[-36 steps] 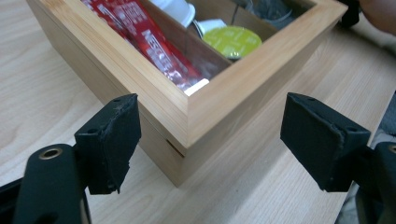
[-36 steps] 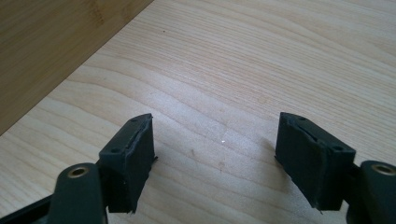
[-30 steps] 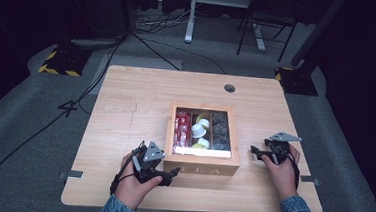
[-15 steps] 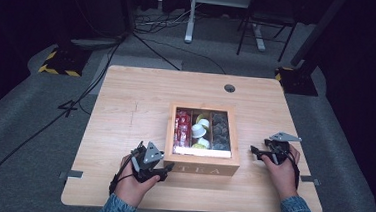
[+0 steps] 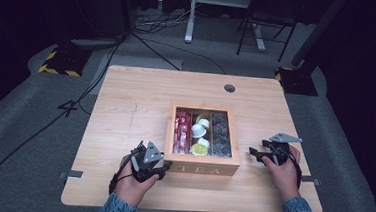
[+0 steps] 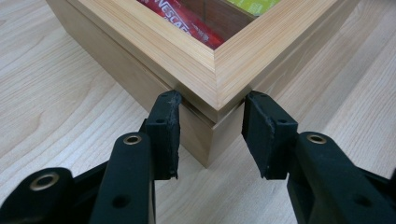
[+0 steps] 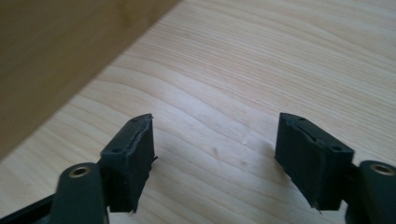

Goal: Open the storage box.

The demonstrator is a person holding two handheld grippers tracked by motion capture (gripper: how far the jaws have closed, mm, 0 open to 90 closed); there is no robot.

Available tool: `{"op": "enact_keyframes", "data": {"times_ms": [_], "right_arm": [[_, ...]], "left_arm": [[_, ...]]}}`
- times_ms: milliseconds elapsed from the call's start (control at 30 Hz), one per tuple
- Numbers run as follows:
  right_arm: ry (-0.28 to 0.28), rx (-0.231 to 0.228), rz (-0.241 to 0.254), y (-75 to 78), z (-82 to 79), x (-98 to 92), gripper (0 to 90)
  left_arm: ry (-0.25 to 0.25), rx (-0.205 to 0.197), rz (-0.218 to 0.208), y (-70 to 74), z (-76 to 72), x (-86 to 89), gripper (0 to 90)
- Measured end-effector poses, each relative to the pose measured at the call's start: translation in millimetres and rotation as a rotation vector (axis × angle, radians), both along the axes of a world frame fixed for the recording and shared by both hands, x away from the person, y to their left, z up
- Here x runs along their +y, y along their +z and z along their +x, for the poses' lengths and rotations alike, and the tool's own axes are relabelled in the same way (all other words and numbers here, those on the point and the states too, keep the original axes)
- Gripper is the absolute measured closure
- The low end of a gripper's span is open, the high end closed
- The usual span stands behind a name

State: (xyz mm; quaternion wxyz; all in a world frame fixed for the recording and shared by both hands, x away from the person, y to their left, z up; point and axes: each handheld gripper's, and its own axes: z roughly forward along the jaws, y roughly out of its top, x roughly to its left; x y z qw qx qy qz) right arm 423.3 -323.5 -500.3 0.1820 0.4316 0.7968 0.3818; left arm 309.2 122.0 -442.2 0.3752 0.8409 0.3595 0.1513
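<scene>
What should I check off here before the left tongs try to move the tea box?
1. Left tongs around the tea box near-left corner, jaws just closed in: ok.
2. Pads pressing both corner faces: left pad touches, right one cannot tell.
3. Grip at the lid seam, not only on the lid: cannot tell.
4. Right tongs open, nothing between them, over bare table: ok.
5. Box glass lid down over sachets and pods: ok.

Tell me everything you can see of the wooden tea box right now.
The tea box is light wood, square, lettered TEA on its near face, standing flat on the table. Its framed lid is down; through it show three compartments: red packets, white and green pods, dark pods. The left gripper has just closed its jaws on the near left corner, at the lid seam.
</scene>
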Motion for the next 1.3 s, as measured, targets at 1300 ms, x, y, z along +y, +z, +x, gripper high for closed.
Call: {"op": "enact_keyframes", "data": {"times_ms": [1300], "right_arm": [[0.383,-0.12,-0.018,64.9,-66.8,63.1,22.4]], "left_arm": [[0.023,-0.024,0.008,11.3,4.0,-2.3,59.4]]}}
